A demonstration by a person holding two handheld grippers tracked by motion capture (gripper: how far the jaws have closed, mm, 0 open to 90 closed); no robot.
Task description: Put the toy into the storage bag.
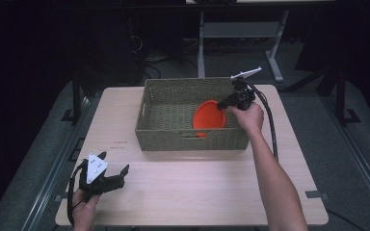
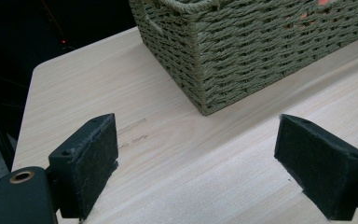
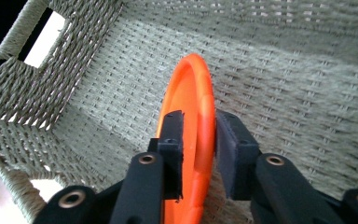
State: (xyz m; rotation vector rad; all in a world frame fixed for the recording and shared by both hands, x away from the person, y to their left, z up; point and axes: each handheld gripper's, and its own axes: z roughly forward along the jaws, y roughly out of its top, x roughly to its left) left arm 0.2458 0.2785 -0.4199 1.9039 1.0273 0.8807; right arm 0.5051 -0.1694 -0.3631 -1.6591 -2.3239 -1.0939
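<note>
An orange plate [image 1: 209, 117] hangs tilted on edge inside the green woven basket [image 1: 166, 136], toward its right end. My right gripper [image 1: 229, 102] is shut on the plate's rim; in the right gripper view both black pads clamp the orange plate [image 3: 193, 102] above the basket floor [image 3: 279, 88]. My left gripper [image 1: 111, 163] rests low over the table's front left, jaws wide open with nothing between them. Its own view shows the open left gripper [image 2: 196, 163] over bare wood, facing a corner of the basket [image 2: 242, 51].
The light wooden table [image 1: 192, 187] has free room in front of and left of the basket. A cable [image 1: 271, 125] trails from the right gripper across the table's right side. Dark floor and table legs [image 1: 201, 43] lie beyond.
</note>
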